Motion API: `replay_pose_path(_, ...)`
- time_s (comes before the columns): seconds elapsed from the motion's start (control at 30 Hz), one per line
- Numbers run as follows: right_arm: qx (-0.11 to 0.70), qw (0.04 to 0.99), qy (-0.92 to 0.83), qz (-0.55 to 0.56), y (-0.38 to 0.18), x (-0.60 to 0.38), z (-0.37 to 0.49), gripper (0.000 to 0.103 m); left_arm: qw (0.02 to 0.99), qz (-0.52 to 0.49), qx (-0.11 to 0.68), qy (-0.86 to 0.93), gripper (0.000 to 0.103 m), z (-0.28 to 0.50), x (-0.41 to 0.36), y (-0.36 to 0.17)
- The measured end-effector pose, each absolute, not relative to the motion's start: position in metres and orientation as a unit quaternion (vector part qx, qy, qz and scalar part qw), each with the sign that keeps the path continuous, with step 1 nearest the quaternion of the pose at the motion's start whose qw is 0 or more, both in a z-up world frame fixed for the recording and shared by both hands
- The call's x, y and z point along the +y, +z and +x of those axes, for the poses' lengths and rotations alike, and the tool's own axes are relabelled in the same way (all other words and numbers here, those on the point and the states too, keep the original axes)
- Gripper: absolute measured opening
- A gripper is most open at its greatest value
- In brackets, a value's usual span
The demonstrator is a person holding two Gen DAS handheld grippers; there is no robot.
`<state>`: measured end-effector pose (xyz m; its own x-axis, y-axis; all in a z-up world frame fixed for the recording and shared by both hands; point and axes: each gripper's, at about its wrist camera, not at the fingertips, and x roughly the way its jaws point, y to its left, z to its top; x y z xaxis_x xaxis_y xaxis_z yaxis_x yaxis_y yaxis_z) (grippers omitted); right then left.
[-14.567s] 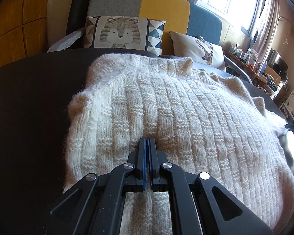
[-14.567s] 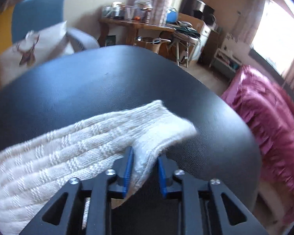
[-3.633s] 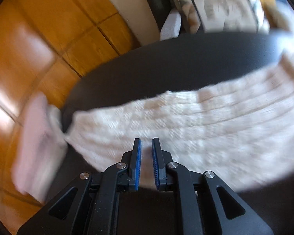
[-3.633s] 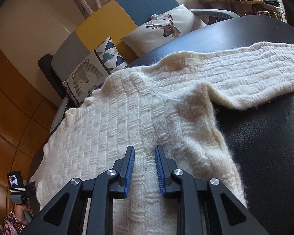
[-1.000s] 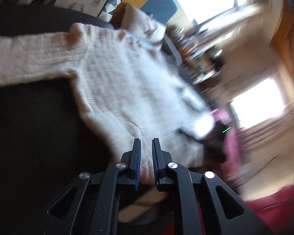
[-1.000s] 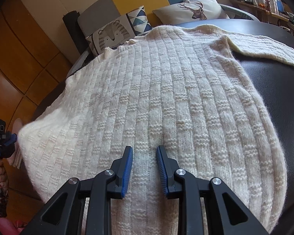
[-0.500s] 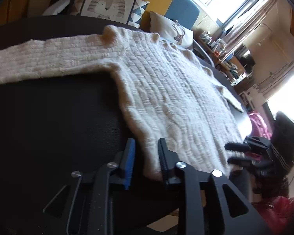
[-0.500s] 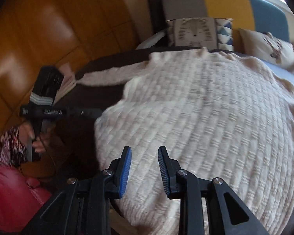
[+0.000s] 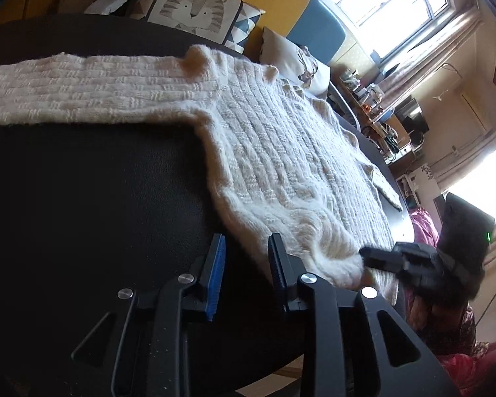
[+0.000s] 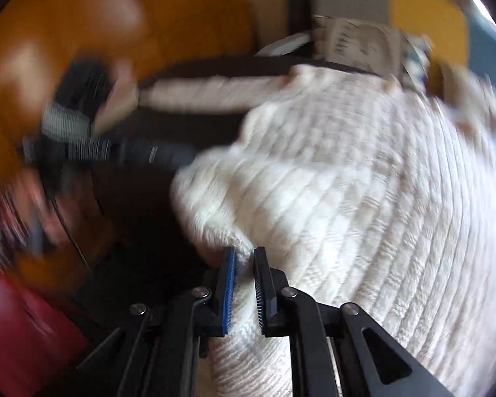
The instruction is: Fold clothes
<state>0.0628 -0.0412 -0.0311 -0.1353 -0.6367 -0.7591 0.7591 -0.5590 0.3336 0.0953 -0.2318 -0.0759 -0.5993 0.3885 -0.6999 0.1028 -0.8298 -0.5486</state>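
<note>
Knit pinched from the hem of the cream sweater fills the right claw, whose jaws have just been closing, while the left claw stands apart straddling the hem's other corner, the garment spread across the black worktop.

Fuzzy cream knit sweater on matt black leatherette table
</note>
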Motion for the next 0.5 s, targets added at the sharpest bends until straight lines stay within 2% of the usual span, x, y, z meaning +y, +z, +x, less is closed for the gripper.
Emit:
replay_pose_path(0.1,-0.025,0.419,-0.773,0.476,-0.032,-0.006,0.017,0.006,0.086,-0.441,-0.274,0.85,0.029,0.087,-0.224,-0.075)
replay_pose_path(0.23,-0.079,0.39,-0.767,0.503,-0.044,0.023,-0.016,0.007,0.082,-0.444,-0.271,0.85,0.029,0.082,-0.217,-0.08)
replay_pose_path(0.27,-0.073,0.411,-0.76,0.499,-0.039,0.02,-0.008,0.01,0.079,-0.445,-0.27,0.85,0.029,0.082,-0.216,-0.081)
replay_pose_path(0.3,-0.067,0.432,-0.751,0.495,-0.034,0.017,-0.001,0.023,0.075,-0.445,-0.272,0.85,0.029,0.082,-0.217,-0.083)
replay_pose_path(0.33,-0.045,0.454,-0.745,0.486,-0.029,0.008,0.011,0.03,0.068,-0.444,-0.28,0.848,0.029,0.083,-0.22,-0.086)
replay_pose_path(0.5,0.2,0.517,-0.728,0.403,-0.027,-0.059,0.104,0.032,0.03,-0.426,-0.322,0.845,0.029,0.094,-0.237,-0.09)
